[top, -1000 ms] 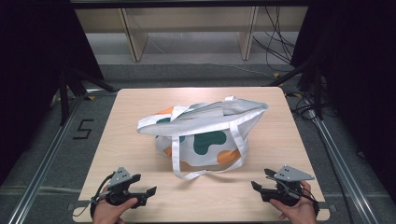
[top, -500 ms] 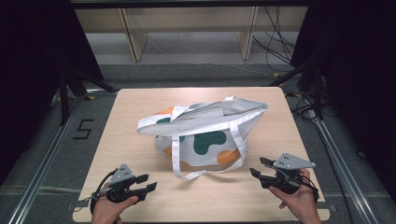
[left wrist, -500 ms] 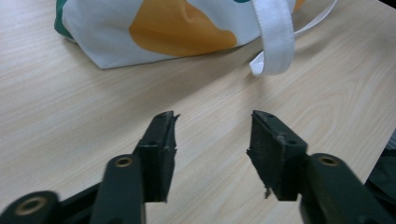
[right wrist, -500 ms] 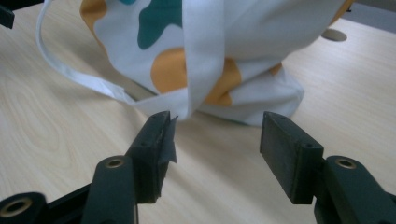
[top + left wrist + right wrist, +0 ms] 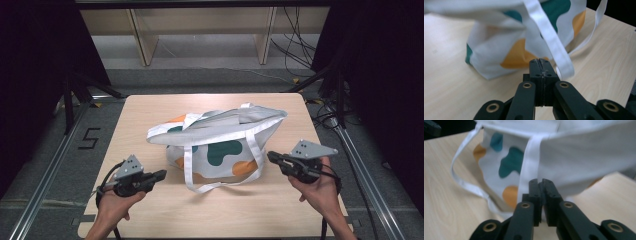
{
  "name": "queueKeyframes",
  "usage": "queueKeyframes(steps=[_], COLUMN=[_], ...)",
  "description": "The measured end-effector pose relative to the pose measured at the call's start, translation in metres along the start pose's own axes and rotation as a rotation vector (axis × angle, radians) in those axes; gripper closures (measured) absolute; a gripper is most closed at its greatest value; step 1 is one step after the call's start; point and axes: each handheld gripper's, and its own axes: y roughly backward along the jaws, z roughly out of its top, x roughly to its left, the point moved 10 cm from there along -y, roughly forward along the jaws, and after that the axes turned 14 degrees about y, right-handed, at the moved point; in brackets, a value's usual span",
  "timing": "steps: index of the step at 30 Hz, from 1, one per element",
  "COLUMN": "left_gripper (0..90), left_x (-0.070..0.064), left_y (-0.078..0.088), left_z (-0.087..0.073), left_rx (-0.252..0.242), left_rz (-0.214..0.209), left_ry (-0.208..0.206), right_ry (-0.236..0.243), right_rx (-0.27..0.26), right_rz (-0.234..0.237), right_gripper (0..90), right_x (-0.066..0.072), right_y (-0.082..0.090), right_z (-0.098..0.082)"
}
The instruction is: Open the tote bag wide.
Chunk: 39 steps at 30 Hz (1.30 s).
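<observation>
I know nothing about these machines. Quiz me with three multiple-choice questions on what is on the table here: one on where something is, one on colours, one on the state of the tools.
1. Where does the tote bag lie?
A. on the floor
B. on the table, between the two grippers
C. on a shelf

2. Which colours are the blobs on the bag?
A. red and black
B. pink and purple
C. green and orange

3. How do the jaws of the left gripper and the right gripper stand?
A. both shut, nothing between them
B. both wide open
C. both clamped on the strap

Answers: 1 B, the high view shows the bag mid-table. 2 C, the print is visible. 3 A, each gripper view shows the pads together.
</observation>
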Motion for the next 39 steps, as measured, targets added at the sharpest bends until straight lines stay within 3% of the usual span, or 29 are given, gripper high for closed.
queueKeyframes(steps=[2,4,5,6,7,8,9,12,13,14,15,17,20,22,23,24,25,27,28,29,30,31,32,34,35,39], left_gripper=[89.4,89.4,89.3,89.3,89.3,89.3,89.2,89.1,89.0,89.2,89.1,89.1,89.0,88.9,89.2,89.3,89.3,89.5,89.5,89.6,89.6,89.7,89.8,89.8,89.8,89.8], left_x=[0.001,0.001,-0.001,-0.001,-0.001,-0.001,-0.001,0.002,0.008,0.008,0.013,0.018,0.032,0.05,0.067,0.067,0.076,0.099,0.099,0.11,0.11,0.121,0.121,0.125,0.126,0.125], left_y=[0.0,-0.001,-0.003,-0.003,-0.005,-0.008,-0.011,-0.02,-0.027,-0.027,-0.034,-0.037,-0.051,-0.061,-0.074,-0.074,-0.082,-0.103,-0.103,-0.112,-0.112,-0.121,-0.121,-0.134,-0.134,-0.132], left_z=[0.024,0.031,0.044,0.044,0.051,0.058,0.064,0.083,0.094,0.094,0.104,0.108,0.117,0.119,0.116,0.116,0.113,0.097,0.097,0.085,0.085,0.074,0.074,0.057,0.056,0.058], left_rx=[-0.023,-0.024,-0.03,-0.03,-0.032,-0.036,-0.036,-0.04,-0.043,-0.043,-0.043,-0.034,-0.036,-0.017,0.003,0.003,0.002,0.056,0.056,0.103,0.103,0.139,0.139,0.164,0.158,0.172], left_rz=[0.005,0.01,0.004,0.004,0.005,0.005,0.014,0.029,0.046,0.046,0.057,0.069,0.099,0.141,0.165,0.165,0.176,0.2,0.2,0.202,0.202,0.218,0.218,0.211,0.208,0.215], left_ry=[-0.009,-0.016,-0.017,-0.017,-0.018,-0.019,-0.026,-0.03,-0.029,-0.029,-0.014,-0.023,0.008,0.009,0.052,0.052,0.073,0.132,0.132,0.158,0.158,0.167,0.167,0.216,0.223,0.21], right_ry=[0.02,0.015,0.03,0.03,0.03,0.03,0.031,0.039,0.039,0.039,0.056,0.065,0.073,0.075,0.05,0.05,0.04,0.009,0.009,-0.006,-0.006,-0.021,-0.057,-0.068,-0.093,-0.062], right_rx=[-0.013,-0.025,-0.021,-0.021,-0.02,-0.02,0.001,0.009,0.019,0.019,0.057,0.078,0.141,0.18,0.238,0.238,0.253,0.329,0.329,0.364,0.364,0.374,0.396,0.395,0.414,0.426], right_rz=[-0.007,-0.015,-0.032,-0.032,-0.051,-0.051,-0.052,-0.059,-0.061,-0.061,-0.063,-0.067,-0.061,-0.073,-0.061,-0.061,-0.058,-0.021,-0.021,0.006,0.006,0.007,0.028,0.045,0.073,0.066], right_gripper=[90.0,90.0,90.0,90.0,90.0,90.0,90.0,90.0,90.0,90.0,90.0,90.0,90.0,90.0,90.0,90.0,90.0,90.0,90.0,90.0,90.0,90.0,90.0,90.0,90.0,90.0], right_x=[-0.014,-0.019,-0.032,-0.032,-0.042,-0.042,-0.051,-0.063,-0.066,-0.066,-0.071,-0.073,-0.081,-0.086,-0.088,-0.088,-0.089,-0.087,-0.087,-0.082,-0.082,-0.078,-0.072,-0.069,-0.06,-0.059], right_y=[0.001,0.0,-0.001,-0.001,-0.004,-0.004,-0.008,-0.02,-0.025,-0.025,-0.036,-0.042,-0.059,-0.069,-0.077,-0.077,-0.081,-0.094,-0.094,-0.105,-0.105,-0.115,-0.118,-0.122,-0.13,-0.132], right_z=[0.019,0.026,0.038,0.038,0.045,0.045,0.051,0.059,0.06,0.06,0.059,0.058,0.051,0.041,0.025,0.025,0.018,-0.013,-0.013,-0.034,-0.034,-0.049,-0.056,-0.063,-0.073,-0.073])
